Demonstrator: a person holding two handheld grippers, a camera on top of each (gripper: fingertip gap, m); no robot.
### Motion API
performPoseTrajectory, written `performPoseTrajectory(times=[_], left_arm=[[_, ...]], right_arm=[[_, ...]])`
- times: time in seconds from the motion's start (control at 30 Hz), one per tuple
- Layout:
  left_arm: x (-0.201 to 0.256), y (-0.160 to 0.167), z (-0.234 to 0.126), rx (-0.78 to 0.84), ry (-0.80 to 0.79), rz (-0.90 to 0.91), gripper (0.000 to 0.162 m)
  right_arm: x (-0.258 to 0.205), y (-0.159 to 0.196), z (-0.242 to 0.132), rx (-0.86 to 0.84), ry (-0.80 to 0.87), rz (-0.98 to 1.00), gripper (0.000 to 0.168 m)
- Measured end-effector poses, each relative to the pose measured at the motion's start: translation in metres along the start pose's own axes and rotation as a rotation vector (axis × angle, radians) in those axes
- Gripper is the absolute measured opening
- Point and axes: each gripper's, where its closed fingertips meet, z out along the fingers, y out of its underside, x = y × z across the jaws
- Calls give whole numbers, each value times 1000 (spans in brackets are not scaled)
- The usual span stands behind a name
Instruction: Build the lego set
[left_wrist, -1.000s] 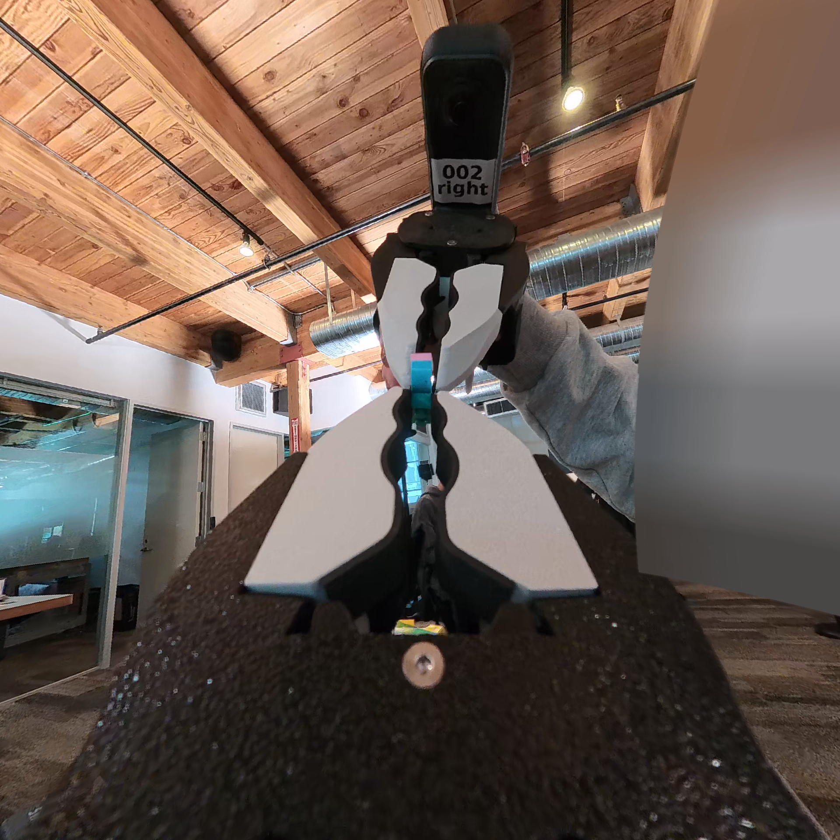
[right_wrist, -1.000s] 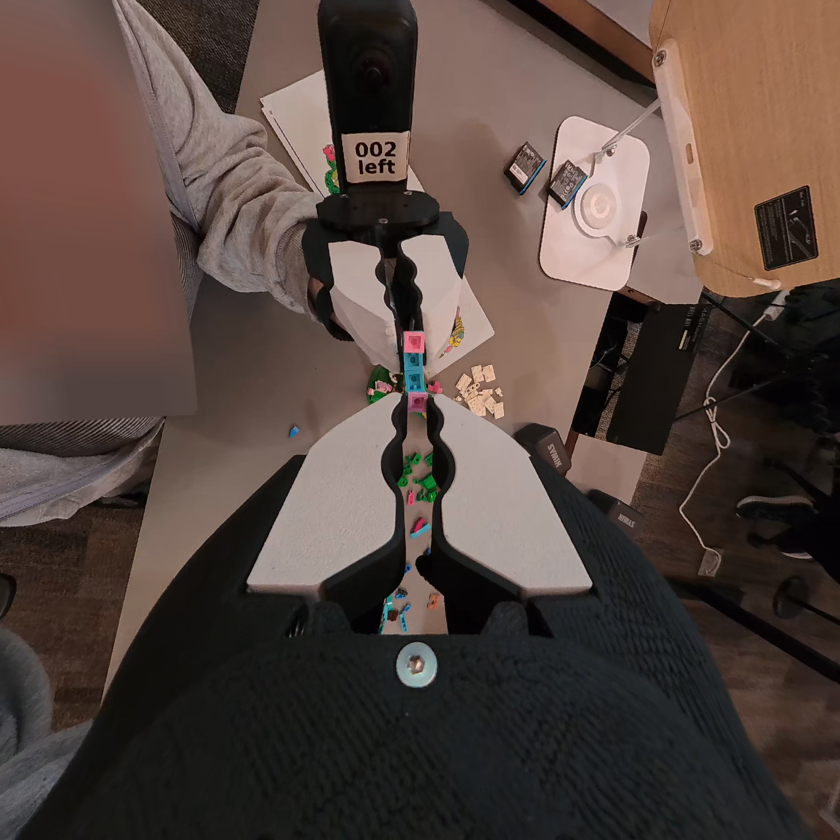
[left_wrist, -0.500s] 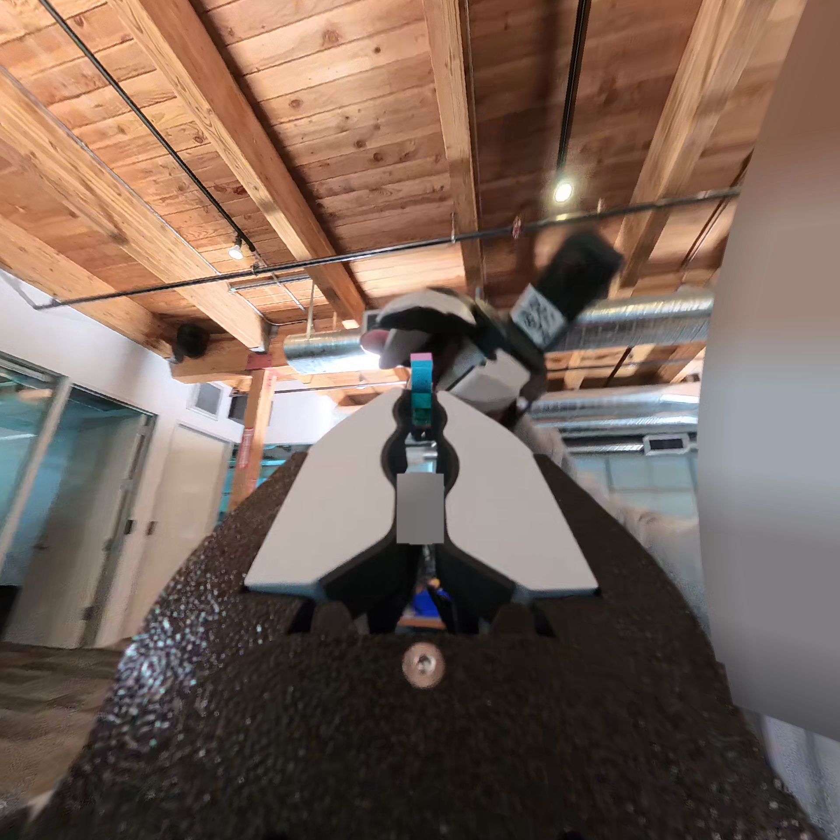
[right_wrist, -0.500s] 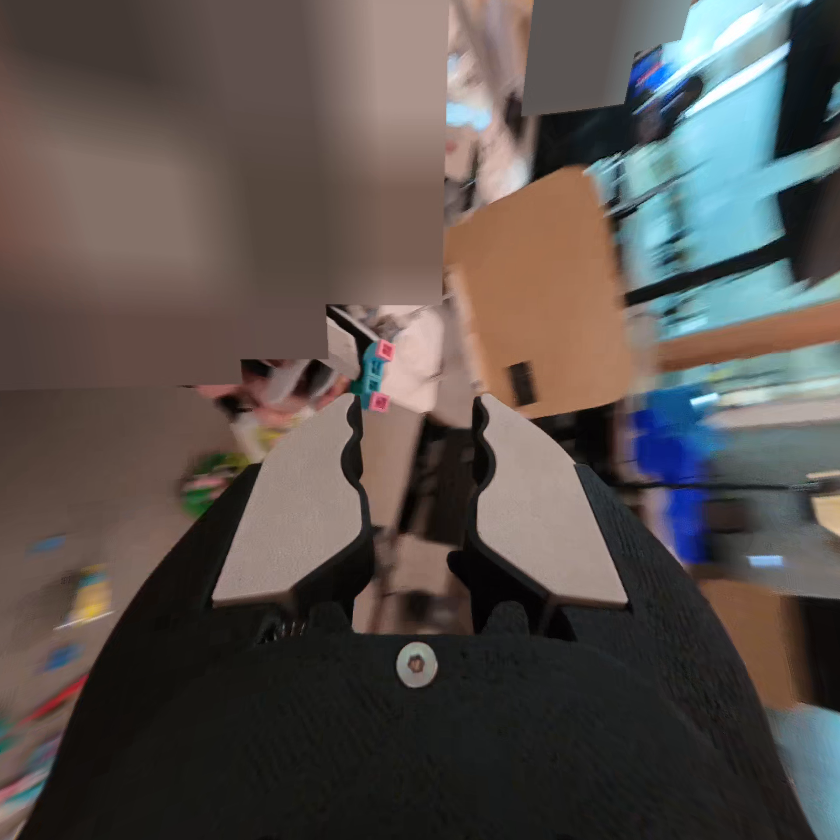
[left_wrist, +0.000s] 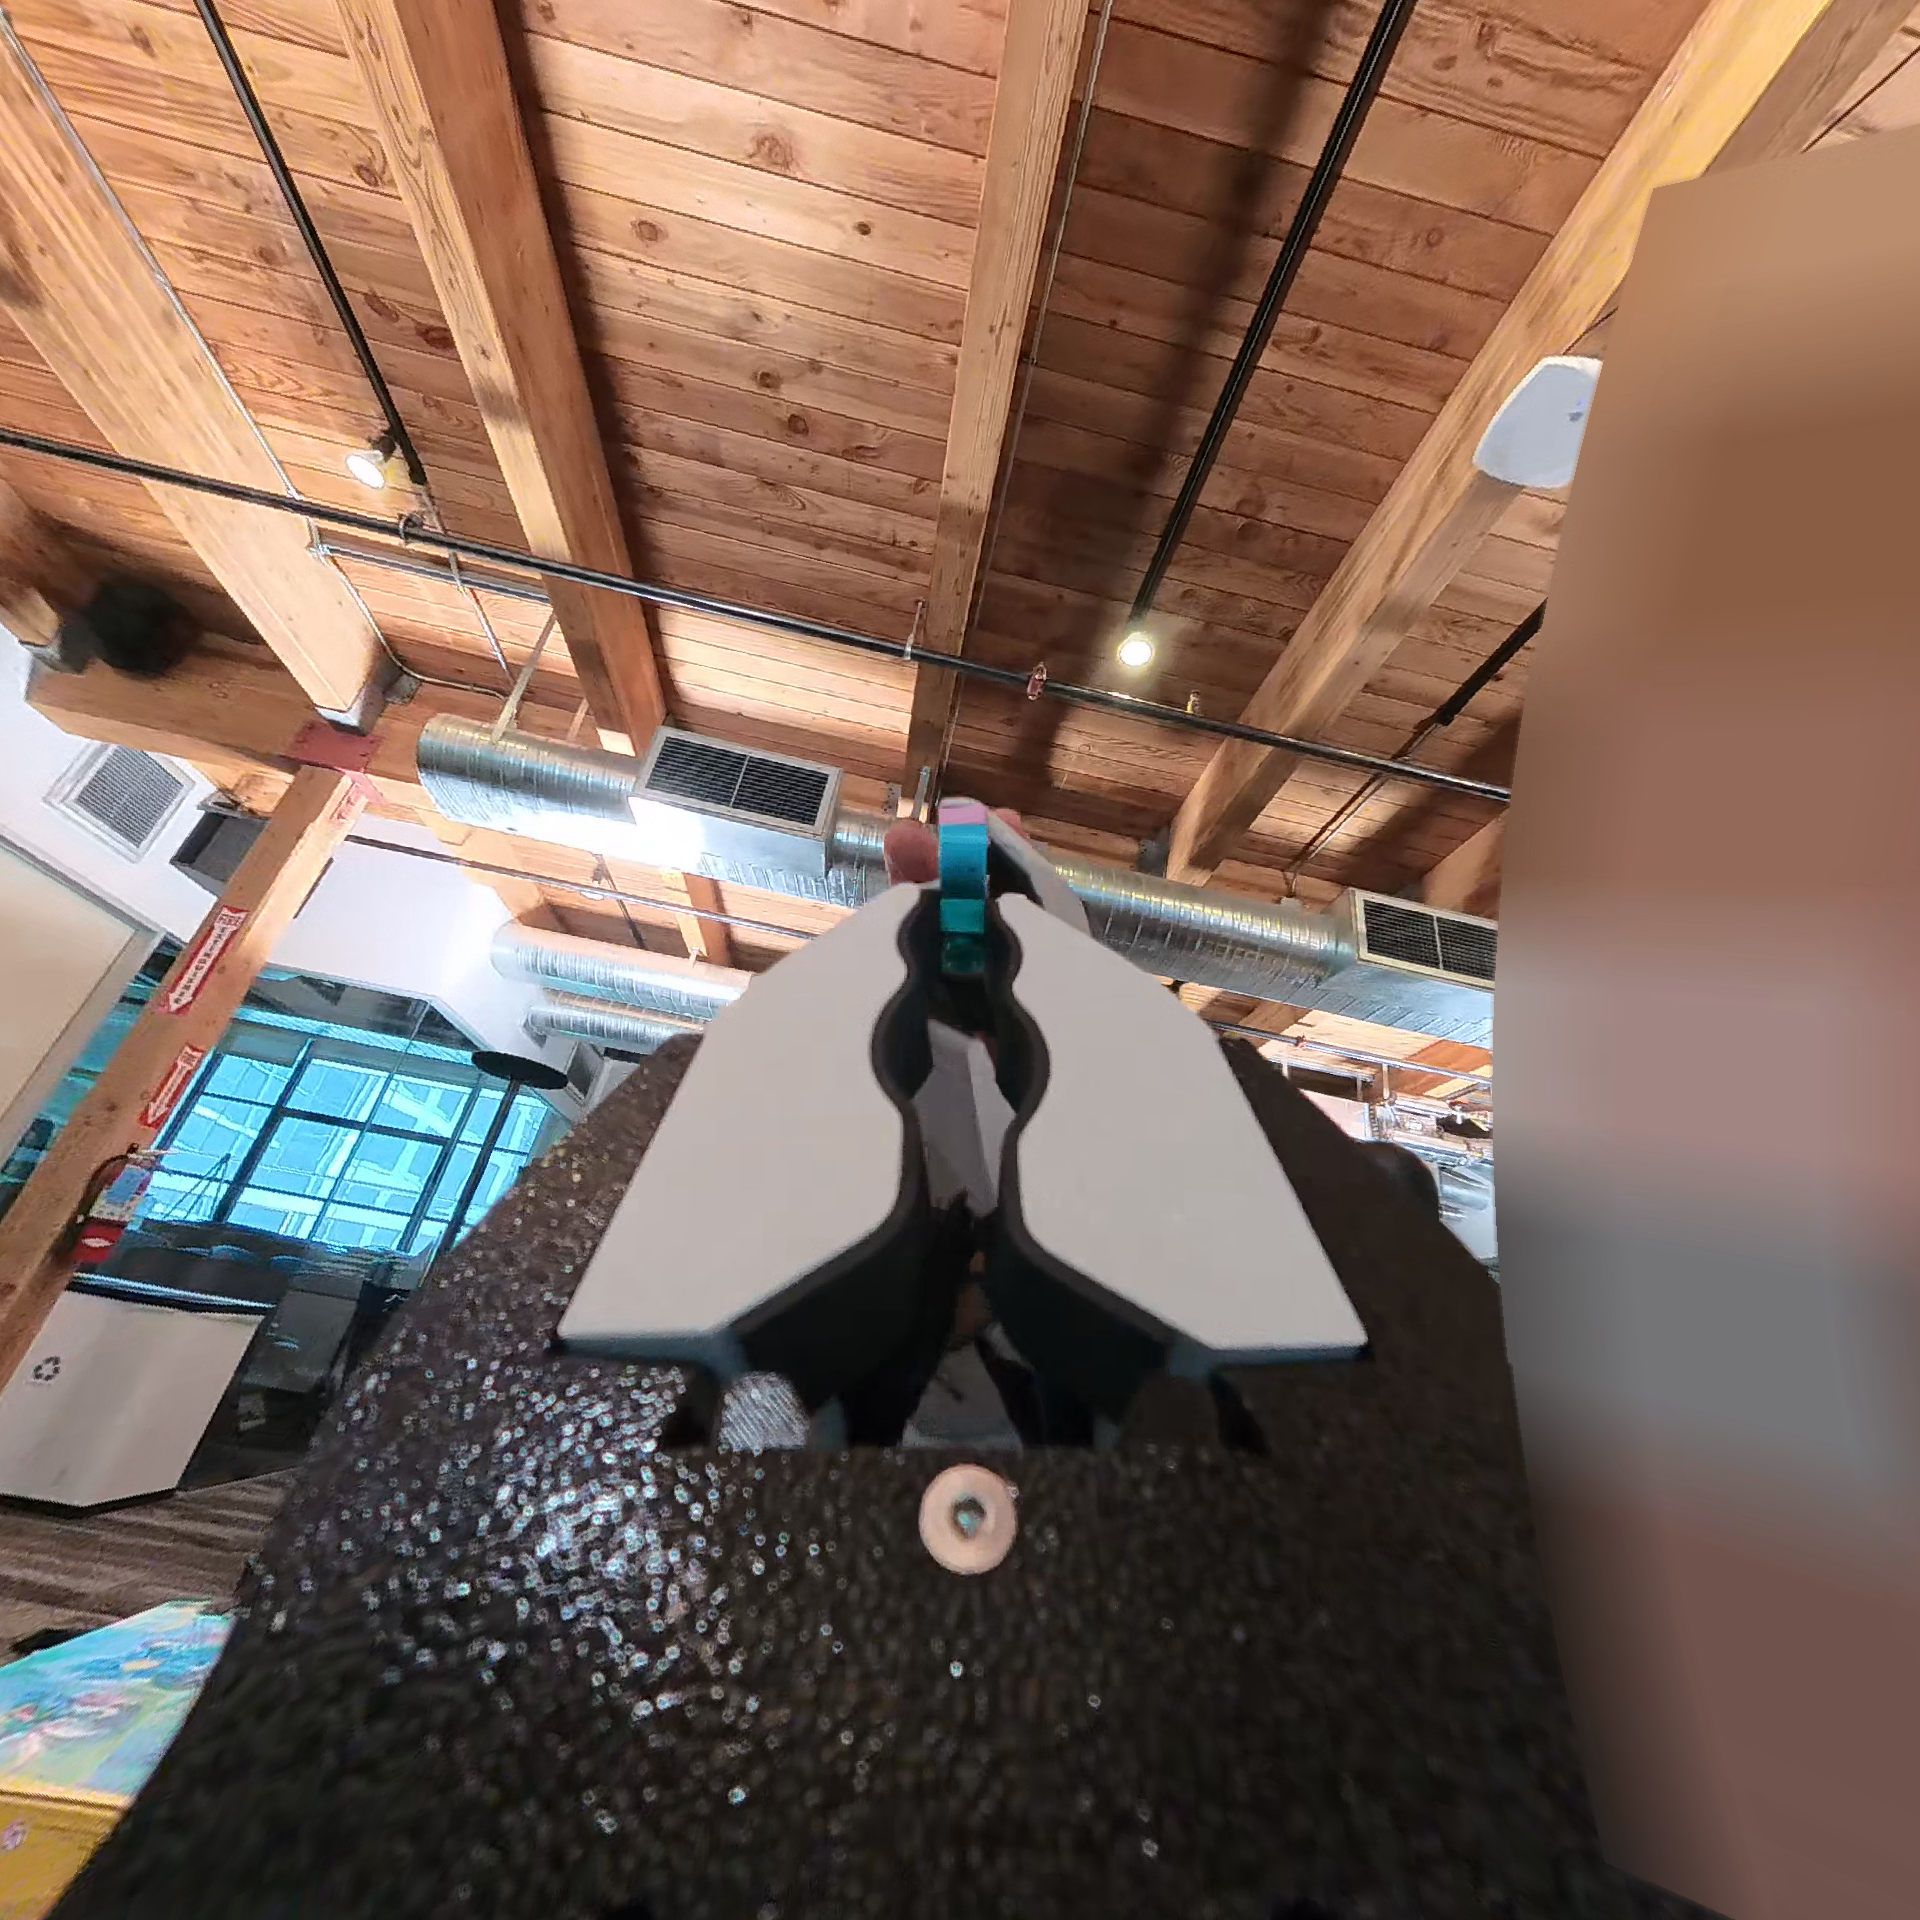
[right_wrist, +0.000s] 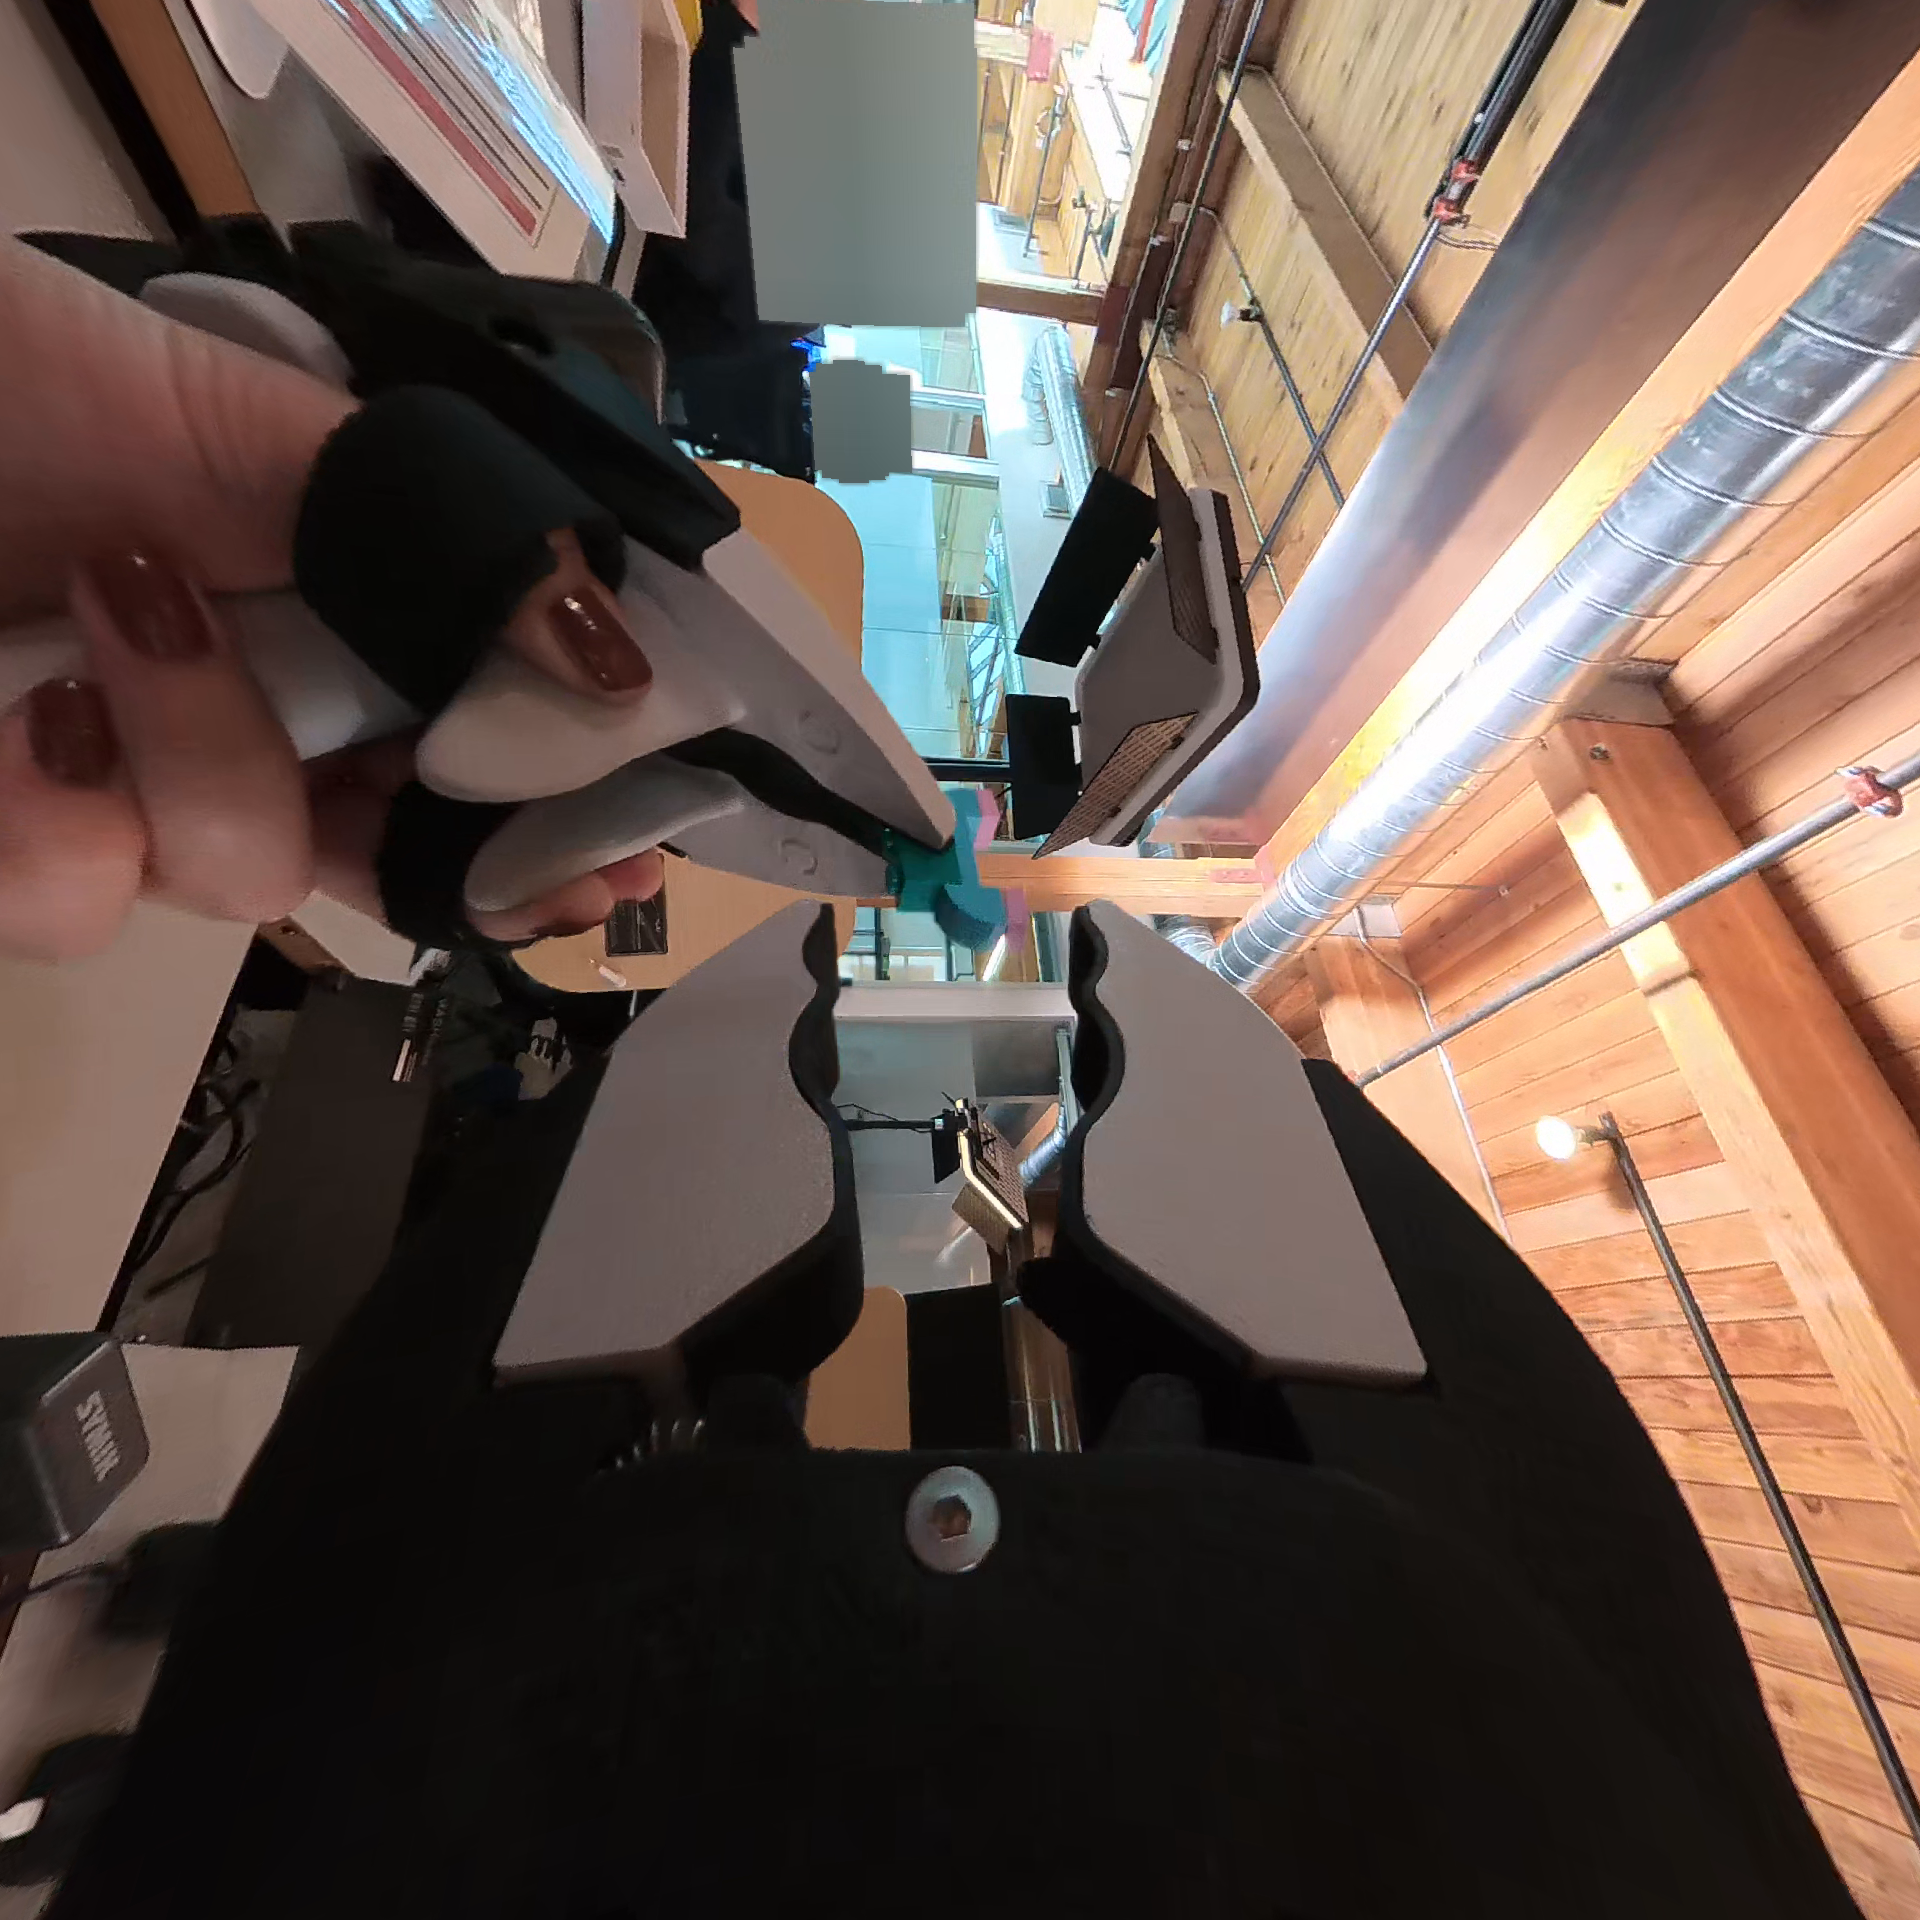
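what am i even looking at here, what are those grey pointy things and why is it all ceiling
These are two handheld tongs, each carrying its own camera that looks out along its two grey fingers. A person holds one in each hand.

In the left view, the left tongs are shut on a small teal and pink stack of lego bricks, pointed up at the wooden plank ceiling.

In the right view, the right tongs stand open and hold nothing. Beyond them you see the left tongs from the side, the person's hand squeezing the grips, with the same stack at the tip. That camera is tilted sideways. No work surface shows clearly.
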Motion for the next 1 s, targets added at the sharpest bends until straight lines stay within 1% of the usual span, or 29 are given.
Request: performPoseTrajectory(times=[0.13, 0.27, 0.3, 0.5, 0.6, 0.73, 1.0], left_arm=[[0, 2, 1, -6, 5, -11, 7], [1, 2, 1, -5, 11, -14, 7], [1, 2, 1, -7, 6, -5, 7], [5, 4, 3, -23, 10, 28, 7], [6, 4, 3, -17, 17, 14, 7], [5, 6, 4, -13, 25, -23, 7], [4, 9, 5, 2, 37, -63, 7]], right_arm=[[3, -1, 1, 8, 5, 21, 36], [0, -3, 1, 11, -3, 4, 24], [0, -3, 1, 8, -2, 2, 23], [-1, -4, -1, 13, -38, 67, 23], [1, -5, -2, 21, -15, 27, 23], [0, -4, -3, 33, -35, 58, 23], [0, -2, -6, 28, -32, 14, 23]])
